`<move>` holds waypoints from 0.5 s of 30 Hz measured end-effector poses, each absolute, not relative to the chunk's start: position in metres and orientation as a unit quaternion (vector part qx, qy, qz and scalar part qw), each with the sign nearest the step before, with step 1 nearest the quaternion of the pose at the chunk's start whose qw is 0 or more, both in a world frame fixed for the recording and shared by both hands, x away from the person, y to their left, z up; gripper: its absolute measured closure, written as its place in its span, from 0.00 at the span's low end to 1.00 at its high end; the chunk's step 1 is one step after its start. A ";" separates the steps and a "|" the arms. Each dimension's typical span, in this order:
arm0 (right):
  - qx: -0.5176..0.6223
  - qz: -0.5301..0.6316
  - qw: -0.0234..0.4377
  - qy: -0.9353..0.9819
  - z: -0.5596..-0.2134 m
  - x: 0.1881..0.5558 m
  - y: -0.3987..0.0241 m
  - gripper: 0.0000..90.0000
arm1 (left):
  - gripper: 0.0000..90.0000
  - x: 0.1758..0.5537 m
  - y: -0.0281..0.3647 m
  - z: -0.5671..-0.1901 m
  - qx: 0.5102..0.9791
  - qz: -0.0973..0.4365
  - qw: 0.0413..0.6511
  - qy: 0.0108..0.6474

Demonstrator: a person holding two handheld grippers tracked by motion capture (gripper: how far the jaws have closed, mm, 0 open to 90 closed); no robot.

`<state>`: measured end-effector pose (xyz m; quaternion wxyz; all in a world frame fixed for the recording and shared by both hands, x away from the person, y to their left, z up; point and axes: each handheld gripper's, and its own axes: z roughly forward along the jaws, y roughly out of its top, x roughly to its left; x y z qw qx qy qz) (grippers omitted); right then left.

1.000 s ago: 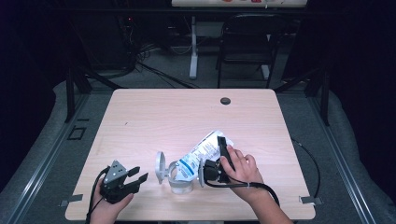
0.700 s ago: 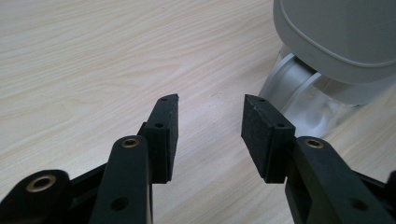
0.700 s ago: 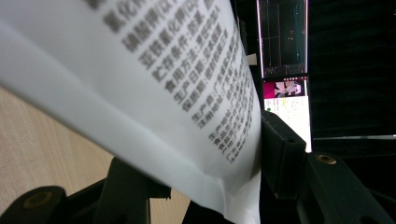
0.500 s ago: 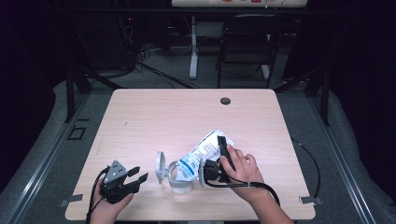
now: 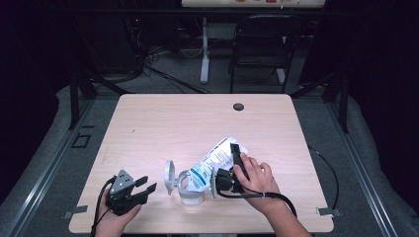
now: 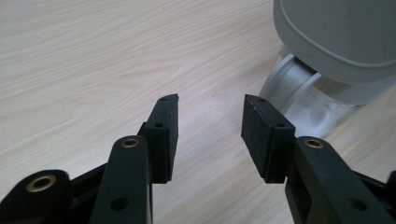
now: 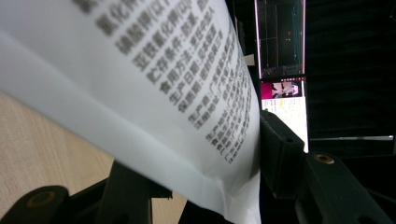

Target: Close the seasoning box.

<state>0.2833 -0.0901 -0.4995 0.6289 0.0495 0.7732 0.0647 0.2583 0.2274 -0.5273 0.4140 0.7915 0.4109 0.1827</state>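
A white bag with blue print (image 5: 213,160) slants down from the right, its lower end at the mouth of a clear jar (image 5: 190,191) near the table's front edge. The jar's grey flip lid (image 5: 170,176) stands open on its left side. My right gripper (image 5: 230,159) is shut on the bag's upper part, which lies printed side up across its jaws in the right gripper view as the bag (image 7: 154,84). My left gripper (image 5: 148,183) rests open and unladen at the front left. Just beyond its pads (image 6: 161,126) are the jar (image 6: 303,98) and the lid (image 6: 336,37).
The light wooden table (image 5: 173,123) has a dark cable hole (image 5: 238,106) near its far edge. A black chair (image 5: 262,44) and table legs stand beyond it. A cable (image 5: 328,170) trails off the right side. A lit screen (image 7: 280,60) glows behind the bag.
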 end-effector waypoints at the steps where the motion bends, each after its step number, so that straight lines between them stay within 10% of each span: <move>1: 0.049 0.065 0.629 0.773 -0.500 0.283 -0.090 0.59 | 0.63 0.258 0.228 -0.527 0.791 0.183 0.414 0.411; 15: 0.049 0.070 0.628 0.774 -0.499 0.283 -0.090 0.61 | 0.63 0.258 0.228 -0.527 0.792 0.183 0.413 0.411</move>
